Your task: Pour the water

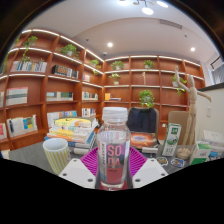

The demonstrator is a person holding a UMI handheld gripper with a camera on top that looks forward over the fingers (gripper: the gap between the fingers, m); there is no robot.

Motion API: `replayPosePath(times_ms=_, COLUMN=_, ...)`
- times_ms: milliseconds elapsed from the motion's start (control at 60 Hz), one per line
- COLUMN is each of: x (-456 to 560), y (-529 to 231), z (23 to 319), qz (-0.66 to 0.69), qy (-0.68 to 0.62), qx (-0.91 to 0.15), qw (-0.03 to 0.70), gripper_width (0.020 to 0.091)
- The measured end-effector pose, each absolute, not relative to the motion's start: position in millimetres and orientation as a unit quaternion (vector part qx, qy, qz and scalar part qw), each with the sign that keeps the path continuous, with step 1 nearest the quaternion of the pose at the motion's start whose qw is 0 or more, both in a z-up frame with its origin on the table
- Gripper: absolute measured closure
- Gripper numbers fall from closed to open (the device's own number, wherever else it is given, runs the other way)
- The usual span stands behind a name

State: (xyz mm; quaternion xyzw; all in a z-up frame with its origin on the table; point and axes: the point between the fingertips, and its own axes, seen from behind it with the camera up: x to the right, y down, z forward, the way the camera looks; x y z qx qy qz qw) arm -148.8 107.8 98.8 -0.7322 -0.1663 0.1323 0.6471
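Gripper [114,163] clamped on capped water bottle [114,140] at lower centre; green cup [57,154] lower left, pouring not begun.

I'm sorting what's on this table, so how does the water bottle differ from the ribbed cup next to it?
The water bottle is clear plastic with a capped neck; the ribbed cup is opaque, pale and open-topped. The bottle stands taller, between the jaws; the cup sits lower, off to one side of them. Both stand upright on the table.
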Motion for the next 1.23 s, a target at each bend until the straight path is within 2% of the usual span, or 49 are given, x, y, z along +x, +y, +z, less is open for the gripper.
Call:
replayPosePath(times_ms=133, x=-147, y=107, z=92, qz=0.132, qy=-0.165, qx=-0.746, qw=0.631, gripper_width=0.0572)
replayPosePath(times_ms=167, x=-143, y=105, z=86, qz=0.133, qy=-0.156, qx=-0.757, qw=0.621, gripper_width=0.0491)
replayPosePath(times_ms=183, x=-141, y=104, z=84, qz=0.133, qy=-0.15, qx=-0.761, qw=0.617, gripper_width=0.0412)
replayPosePath(times_ms=217, x=-138, y=99, z=82, qz=0.136, qy=-0.136, qx=-0.766, qw=0.614, gripper_width=0.0333)
replayPosePath(times_ms=267, x=-131, y=90, z=83, qz=0.139, qy=-0.123, qx=-0.769, qw=0.612, gripper_width=0.0262)
replayPosePath(times_ms=417, x=-100, y=48, z=89, qz=0.122, qy=-0.093, qx=-0.778, qw=0.609, gripper_width=0.0273)
replayPosePath(times_ms=733, x=-1, y=-27, z=111, qz=0.007, qy=-0.021, qx=-0.799, qw=0.602, gripper_width=0.0242)
replayPosePath(times_ms=1050, x=20, y=-63, z=139, qz=0.011, qy=-0.001, qx=-0.785, qw=0.619, gripper_width=0.0239)
replayPosePath(times_ms=1233, x=21, y=-64, z=139, qz=0.015, qy=0.005, qx=-0.784, qw=0.621, gripper_width=0.024)
